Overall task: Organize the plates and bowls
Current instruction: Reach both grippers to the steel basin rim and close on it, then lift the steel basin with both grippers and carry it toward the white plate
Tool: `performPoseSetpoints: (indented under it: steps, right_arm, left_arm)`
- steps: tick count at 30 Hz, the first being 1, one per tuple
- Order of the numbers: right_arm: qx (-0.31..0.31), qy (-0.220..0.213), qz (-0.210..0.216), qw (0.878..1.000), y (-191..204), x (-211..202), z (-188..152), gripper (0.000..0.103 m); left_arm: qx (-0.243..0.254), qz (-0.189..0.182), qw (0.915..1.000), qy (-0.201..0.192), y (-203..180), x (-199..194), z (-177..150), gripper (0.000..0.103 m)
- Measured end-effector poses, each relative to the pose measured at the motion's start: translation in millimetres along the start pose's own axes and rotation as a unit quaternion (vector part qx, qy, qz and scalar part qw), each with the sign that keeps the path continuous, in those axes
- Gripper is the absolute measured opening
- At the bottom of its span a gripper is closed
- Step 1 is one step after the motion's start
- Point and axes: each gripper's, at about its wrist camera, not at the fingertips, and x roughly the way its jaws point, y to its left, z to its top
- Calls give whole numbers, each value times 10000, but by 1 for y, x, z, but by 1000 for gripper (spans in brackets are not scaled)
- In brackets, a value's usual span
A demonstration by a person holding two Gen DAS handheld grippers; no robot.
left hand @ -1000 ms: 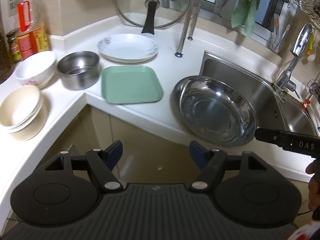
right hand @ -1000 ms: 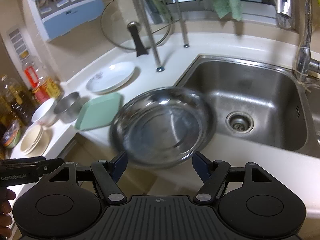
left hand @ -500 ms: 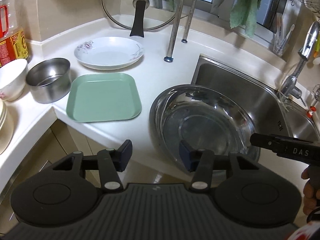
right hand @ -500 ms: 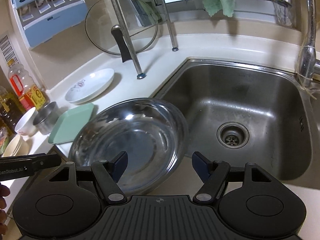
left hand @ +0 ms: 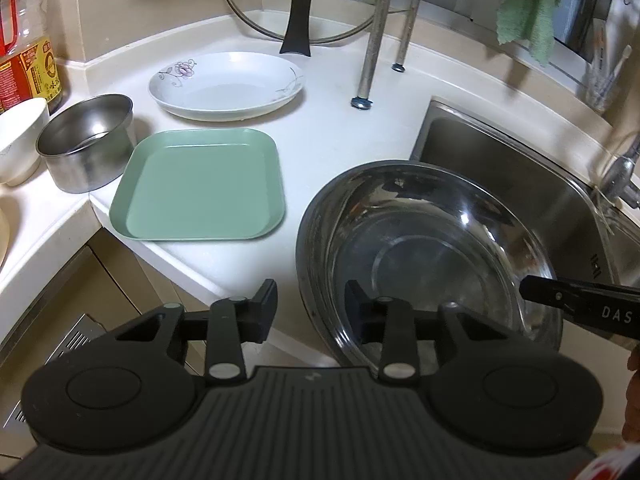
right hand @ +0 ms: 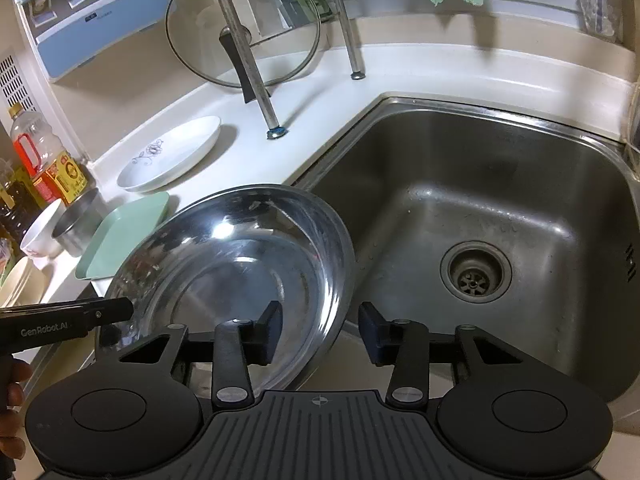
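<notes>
Steel basin [left hand: 424, 256] sits at counter's [left hand: 320, 128] front edge, beside sink [right hand: 500, 200]. Left gripper [left hand: 310, 306] straddles its near-left rim, right gripper [right hand: 320, 330] its near-right rim; both jaws half-open and closing, pads not yet touching.

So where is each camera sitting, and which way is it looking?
Left wrist view: sits on the left gripper, looking forward and down at the counter, green tray and big metal bowl; its closing jaws straddle the bowl's near rim, and the right gripper's tip shows at the right edge.
Right wrist view: sits on the right gripper, looking down at the bowl and sink; its closing jaws straddle the rim too, with the left gripper's tip and a hand at the left.
Both views share the bowl, tray, flowered plate and glass lid.
</notes>
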Motion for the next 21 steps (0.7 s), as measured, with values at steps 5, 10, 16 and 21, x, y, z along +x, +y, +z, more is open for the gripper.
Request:
performPoseSetpoints:
  steps: [5,10,16,21]
  right_arm:
    - [-23,59,99,9999,-7,8,5,28]
    - [-30,89,178,9998,-12,13,8,18]
    - [77,88,228,9997,-20,13,11,12]
    - [16,34,266,9996,-20,9,14,12]
  left_arm:
    - [-81,107,9999,-11,-1,6,4,21]
    - [-122,188,9997,-14,-5,8,5,12]
    - [-123,233,9996,-46,-6,8,2,9]
    - [-162,264,9995,-74,-9,6,1,9]
